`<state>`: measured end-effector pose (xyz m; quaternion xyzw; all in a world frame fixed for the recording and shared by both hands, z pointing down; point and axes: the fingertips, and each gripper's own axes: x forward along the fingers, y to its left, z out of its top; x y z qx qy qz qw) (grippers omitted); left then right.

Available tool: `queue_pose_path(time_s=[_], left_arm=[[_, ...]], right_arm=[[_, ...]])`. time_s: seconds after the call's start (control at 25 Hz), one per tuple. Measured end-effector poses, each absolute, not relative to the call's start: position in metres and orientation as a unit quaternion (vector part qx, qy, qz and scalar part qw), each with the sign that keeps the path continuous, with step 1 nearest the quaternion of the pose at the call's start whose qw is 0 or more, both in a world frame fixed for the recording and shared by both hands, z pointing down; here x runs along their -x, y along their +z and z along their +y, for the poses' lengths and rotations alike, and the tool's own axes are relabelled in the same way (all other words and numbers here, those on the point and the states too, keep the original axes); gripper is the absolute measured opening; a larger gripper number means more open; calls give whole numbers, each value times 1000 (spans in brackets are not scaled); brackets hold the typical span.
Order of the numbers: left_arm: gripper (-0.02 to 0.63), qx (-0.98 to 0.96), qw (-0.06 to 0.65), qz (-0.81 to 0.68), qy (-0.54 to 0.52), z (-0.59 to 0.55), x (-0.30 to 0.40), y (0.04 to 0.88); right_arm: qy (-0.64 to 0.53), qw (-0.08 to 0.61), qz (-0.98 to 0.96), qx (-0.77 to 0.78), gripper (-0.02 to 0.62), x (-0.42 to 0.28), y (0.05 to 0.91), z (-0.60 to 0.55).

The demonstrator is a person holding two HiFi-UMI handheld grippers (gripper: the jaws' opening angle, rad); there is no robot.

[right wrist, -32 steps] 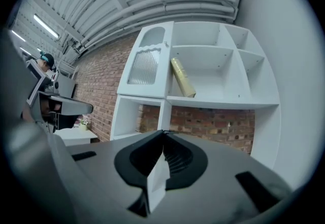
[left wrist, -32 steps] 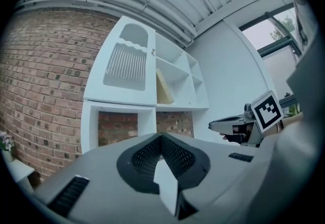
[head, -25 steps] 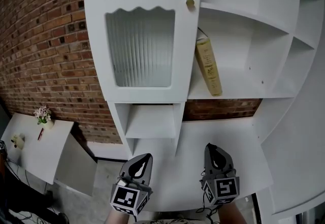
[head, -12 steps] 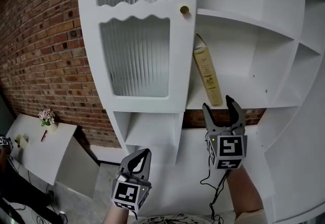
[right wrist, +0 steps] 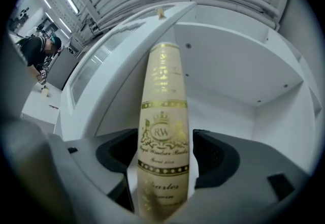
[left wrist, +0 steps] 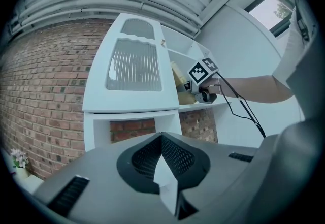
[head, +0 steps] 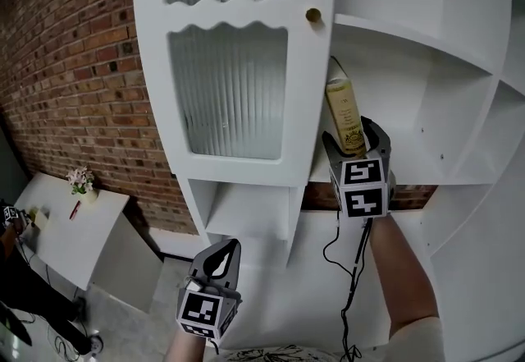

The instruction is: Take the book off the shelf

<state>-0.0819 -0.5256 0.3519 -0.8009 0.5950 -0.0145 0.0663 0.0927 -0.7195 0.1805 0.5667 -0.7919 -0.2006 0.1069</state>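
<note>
A white shelf unit (head: 238, 188) stands against a red brick wall (head: 74, 65), with a ribbed glass door (head: 230, 89) on one side and open compartments on the other. In the compartment just beside the door, a cream book (head: 345, 114) with gilt lettering stands on the shelf, tilted so its top leans toward the door. The right tool (head: 354, 137) is level at the book's lower spine. Its jaws have just been opening and stand wide, with the spine between them and a gap on each side. The left tool (head: 223, 258) hangs low, jaws together and empty. To grip well, the right tool should probably centre on the spine, reach deep enough to catch both covers, close squarely and draw straight out. A shallow pinch could let the leaning book twist.
</note>
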Motion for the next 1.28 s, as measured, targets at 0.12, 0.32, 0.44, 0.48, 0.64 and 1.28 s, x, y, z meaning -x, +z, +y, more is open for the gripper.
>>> queue_pose_path(time_s=[0.12, 0.32, 0.44, 0.48, 0.64, 1.28], left_arm=[[3, 797, 64, 601, -16, -527, 87, 354], [3, 799, 58, 599, -9, -521, 90, 355], [3, 797, 58, 601, -9, -521, 92, 353], [3, 796, 58, 602, -10, -520, 93, 354], [3, 800, 53, 597, -12, -514, 88, 355], [3, 820, 16, 572, -17, -473, 82, 379]], right_arm=[[-188, 116, -790, -572, 321, -90, 184, -735], [-195, 106, -769, -599, 238, -98, 180, -740], [-204, 107, -764, -602, 235, -100, 179, -737], [-207, 107, -764, -602, 235, -100, 178, -735], [-216, 93, -771, -592, 233, -103, 176, -719], [-244, 5, -773, -585, 230, -108, 197, -560]])
